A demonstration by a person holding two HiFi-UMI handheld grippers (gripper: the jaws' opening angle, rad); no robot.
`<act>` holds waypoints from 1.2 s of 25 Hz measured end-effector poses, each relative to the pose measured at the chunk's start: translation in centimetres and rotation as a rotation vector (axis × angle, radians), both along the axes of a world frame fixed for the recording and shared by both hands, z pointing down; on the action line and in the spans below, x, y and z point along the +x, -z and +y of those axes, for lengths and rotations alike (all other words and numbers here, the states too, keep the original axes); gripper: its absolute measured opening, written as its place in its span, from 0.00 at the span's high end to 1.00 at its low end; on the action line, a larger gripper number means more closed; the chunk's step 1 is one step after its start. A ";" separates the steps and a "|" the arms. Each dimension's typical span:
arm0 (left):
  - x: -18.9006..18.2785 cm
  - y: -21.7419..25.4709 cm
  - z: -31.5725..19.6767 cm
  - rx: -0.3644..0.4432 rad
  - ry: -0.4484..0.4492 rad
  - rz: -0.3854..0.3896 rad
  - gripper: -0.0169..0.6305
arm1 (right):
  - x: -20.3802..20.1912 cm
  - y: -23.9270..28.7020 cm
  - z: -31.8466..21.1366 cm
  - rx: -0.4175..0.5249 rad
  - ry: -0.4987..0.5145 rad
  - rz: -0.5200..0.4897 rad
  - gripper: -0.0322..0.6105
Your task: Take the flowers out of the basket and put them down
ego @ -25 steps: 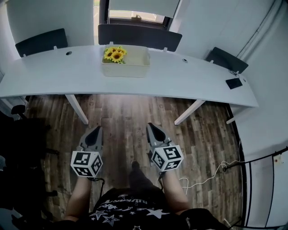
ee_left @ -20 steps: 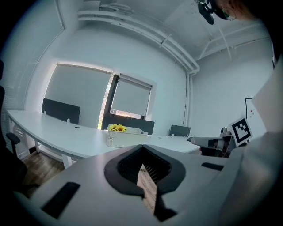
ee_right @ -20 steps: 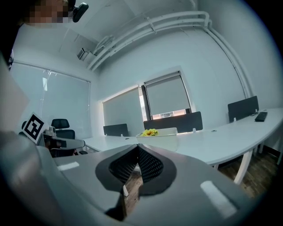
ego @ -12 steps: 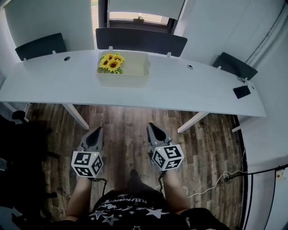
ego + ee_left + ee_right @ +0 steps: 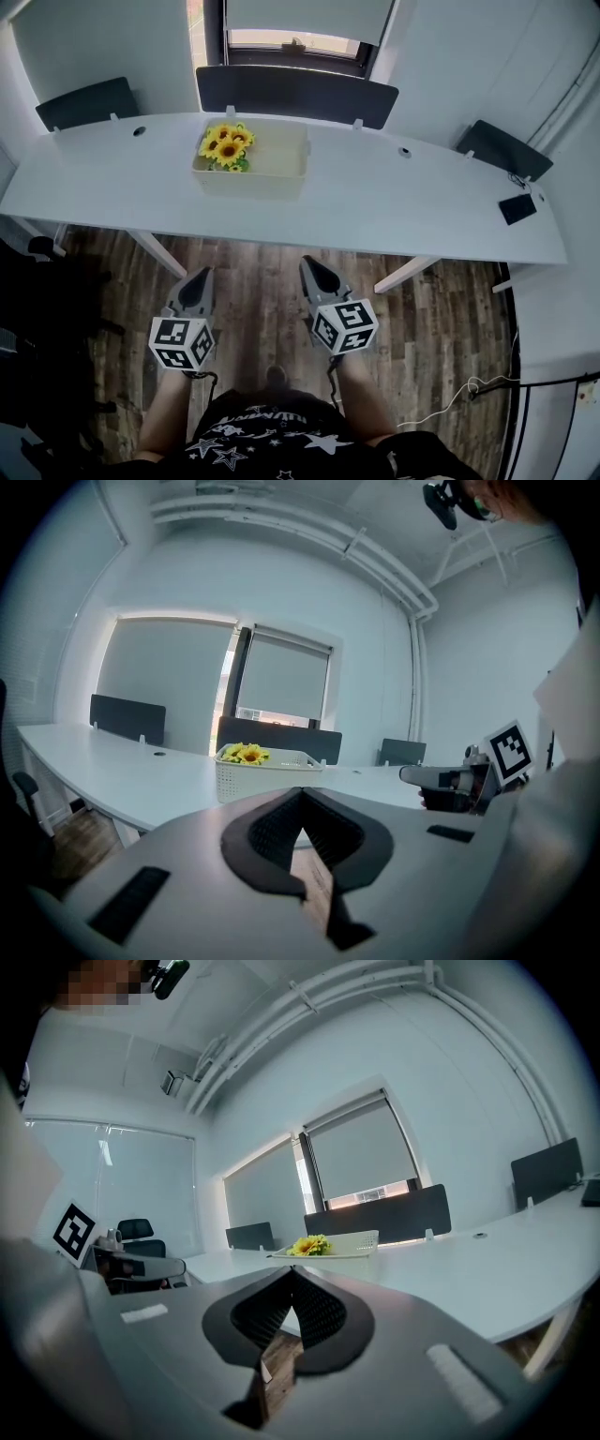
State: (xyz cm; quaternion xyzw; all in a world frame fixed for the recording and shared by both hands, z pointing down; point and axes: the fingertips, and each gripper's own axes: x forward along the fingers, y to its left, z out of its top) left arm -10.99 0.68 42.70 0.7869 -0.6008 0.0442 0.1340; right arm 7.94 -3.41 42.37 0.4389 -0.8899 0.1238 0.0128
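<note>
A bunch of yellow sunflowers (image 5: 225, 148) lies in the left end of a white perforated basket (image 5: 267, 172) on the long white table (image 5: 394, 202). The flowers (image 5: 244, 753) and basket (image 5: 267, 775) also show ahead in the left gripper view, and the flowers (image 5: 309, 1245) far off in the right gripper view. My left gripper (image 5: 199, 277) and right gripper (image 5: 307, 265) hang over the wooden floor, well short of the table's near edge. Both are shut with nothing between the jaws.
Dark privacy screens (image 5: 295, 92) stand along the table's far edge, with a window behind. A small black device (image 5: 517, 208) lies at the table's right end. An office chair (image 5: 42, 309) stands at the left. A white cable (image 5: 469, 389) runs across the floor at the right.
The view has moved closer to the table, so the table and basket sit lower in the head view. Both grippers keep their pose and stay shut.
</note>
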 end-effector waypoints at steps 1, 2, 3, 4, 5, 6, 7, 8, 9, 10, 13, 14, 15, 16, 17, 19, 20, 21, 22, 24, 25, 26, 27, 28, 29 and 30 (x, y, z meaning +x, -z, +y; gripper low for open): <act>0.2 0.1 -0.6 0.003 0.005 -0.005 0.96 | 0.1 0.0 -0.5 0.001 0.008 -0.002 0.95; 0.4 0.3 -1.1 0.007 0.010 -0.007 0.96 | 0.2 0.0 -1.0 0.002 0.013 -0.005 0.95; 0.5 0.4 -1.4 0.011 0.014 -0.008 0.96 | 0.3 0.0 -1.4 0.002 0.016 -0.008 0.95; 0.6 0.5 -1.7 0.012 0.017 -0.010 0.96 | 0.3 -0.1 -1.8 0.000 0.018 -0.011 0.95; 0.6 0.5 -1.8 0.011 0.020 -0.013 0.96 | 0.4 -0.3 -2.1 -0.005 0.019 -0.014 0.95; 0.6 0.4 -2.0 0.008 0.021 -0.017 0.96 | 0.4 -0.4 -2.4 -0.010 0.020 -0.016 0.95; 0.6 0.4 -2.0 0.006 0.023 -0.021 0.96 | 0.5 -0.5 -2.6 -0.013 0.021 -0.017 0.95; 0.6 0.4 -2.0 0.006 0.024 -0.020 0.96 | 0.5 -0.7 -2.8 -0.016 0.023 -0.018 0.95; 0.5 0.5 -2.0 0.007 0.026 -0.016 0.96 | 0.6 -0.8 -3.0 -0.019 0.024 -0.020 0.95; 0.5 0.5 -1.9 0.008 0.027 -0.011 0.96 | 0.5 -0.9 -3.2 -0.022 0.023 -0.024 0.95; -0.1 0.2 -2.0 0.009 0.031 -0.017 0.96 | 0.0 -1.2 -4.0 -0.029 0.021 -0.032 0.95; -0.4 0.1 -2.2 0.010 0.033 -0.021 0.96 | -0.3 -1.3 -4.2 -0.028 0.024 -0.029 0.95; -0.7 0.0 -2.4 0.011 0.037 -0.021 0.96 | -0.6 -1.4 -4.3 -0.027 0.029 -0.023 0.95; -1.1 -0.2 -2.7 0.011 0.042 -0.016 0.96 | -0.9 -1.5 -4.5 -0.026 0.035 -0.015 0.95; -1.4 -0.3 -3.0 0.010 0.048 -0.007 0.96 | -1.1 -1.4 -4.6 -0.023 0.038 -0.008 0.95; -1.8 -0.5 -3.9 0.010 0.053 0.010 0.96 | -1.2 -1.2 -5.3 -0.018 0.033 0.004 0.95; -2.0 -0.4 -4.5 0.012 0.050 0.015 0.96 | -1.2 -1.1 -5.8 -0.015 0.027 0.007 0.95; -2.1 -0.4 -5.1 0.016 0.045 0.016 0.96 | -1.3 -0.9 -6.3 -0.013 0.020 0.011 0.95; -2.3 -0.3 -5.7 0.021 0.040 0.016 0.96 | -1.4 -0.8 -6.8 -0.010 0.015 0.014 0.95; -2.8 -0.2 -7.0 0.028 0.035 0.022 0.96 | -1.7 -0.6 -7.9 -0.004 0.010 0.023 0.95; -3.1 -0.2 -7.8 0.029 0.036 0.028 0.96 | -1.8 -0.5 -8.5 -0.001 0.008 0.028 0.95; -3.4 -0.2 -8.5 0.029 0.037 0.033 0.96 | -2.1 -0.5 -9.1 0.000 0.005 0.032 0.95; -3.7 -0.2 -9.3 0.029 0.037 0.036 0.96 | -2.3 -0.5 -9.8 0.001 0.002 0.034 0.95; -4.0 -0.3 -10.0 0.029 0.035 0.037 0.96 | -2.5 -0.5 -10.4 0.002 0.000 0.036 0.95; -4.3 -0.3 -10.8 0.030 0.032 0.035 0.96 | -2.8 -0.6 -11.1 0.002 -0.002 0.037 0.95; -4.6 -0.4 -11.6 0.029 0.030 0.034 0.96 | -3.0 -0.7 -11.8 0.001 -0.005 0.039 0.95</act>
